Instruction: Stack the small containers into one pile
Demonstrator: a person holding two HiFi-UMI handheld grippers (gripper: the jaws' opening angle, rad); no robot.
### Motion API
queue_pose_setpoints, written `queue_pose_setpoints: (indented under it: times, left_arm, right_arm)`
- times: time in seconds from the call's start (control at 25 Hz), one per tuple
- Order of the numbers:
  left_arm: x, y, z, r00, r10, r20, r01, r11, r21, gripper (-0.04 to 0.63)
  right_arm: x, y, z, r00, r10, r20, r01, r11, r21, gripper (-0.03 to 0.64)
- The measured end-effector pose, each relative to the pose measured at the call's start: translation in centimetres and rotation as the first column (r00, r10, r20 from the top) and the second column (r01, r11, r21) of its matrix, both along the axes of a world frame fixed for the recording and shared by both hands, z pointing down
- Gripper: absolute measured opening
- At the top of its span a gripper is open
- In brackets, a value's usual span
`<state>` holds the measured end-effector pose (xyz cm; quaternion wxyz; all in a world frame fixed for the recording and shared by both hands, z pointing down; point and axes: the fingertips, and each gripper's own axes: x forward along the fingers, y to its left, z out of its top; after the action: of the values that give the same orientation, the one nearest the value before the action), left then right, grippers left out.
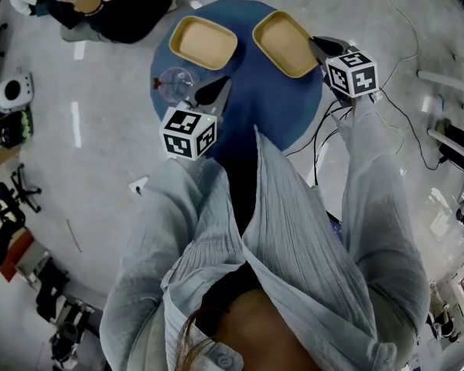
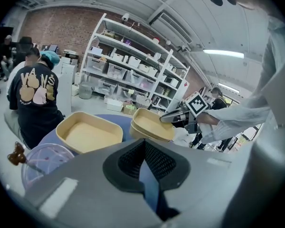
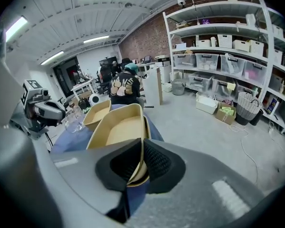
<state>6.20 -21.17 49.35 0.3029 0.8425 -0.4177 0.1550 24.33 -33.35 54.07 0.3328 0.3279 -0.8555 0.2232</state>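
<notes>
A shallow tan container lies beside two nested ones on a round blue table.

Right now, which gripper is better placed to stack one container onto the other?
Right. The right gripper is shut on the rim of the right-hand container; the left gripper holds nothing, beside the glass.

A pale pleated shirt hides the round blue bench's near side (the right gripper's fingers cover the shallow tan container's near rim).
</notes>
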Motion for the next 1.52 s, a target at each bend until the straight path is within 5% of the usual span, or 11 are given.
queue_pose_setpoints:
  times: [0.76, 0.84, 1.2, 1.52]
  left_arm:
    - [-0.6, 0.3, 0.3, 1.0, 0.001, -0.001, -0.001, 1.0, -0.022, 0.015]
    - [-0.5, 0.4, 0.4, 1.0, 0.001, 0.002, -0.001, 1.0, -0.023, 0.015]
    - [-0.4, 1.0, 0.5, 1.0, -0.013, 0.008, 0.014, 0.999, -0.032, 0.015]
    - [-0.6, 1.5, -0.6, 1.0, 0.022, 0.006, -0.022, 1.0, -0.02, 0.015]
  right_arm:
    - [-0.7, 0.0, 1.4, 0.981, 0.006, -0.195, 0.022, 0.989, 0.143, 0.037]
    - [-0.7, 0.1, 1.7, 0.975, -0.004, -0.223, 0.038, 0.988, 0.149, 0.119]
    - [-0.8, 0.7, 2.7, 0.968, -0.012, -0.252, 0.049, 0.989, 0.139, 0.217]
    - [0.0, 1.2, 0.7, 0.981, 0.156, -0.119, -0.138, 0.98, 0.143, 0.314]
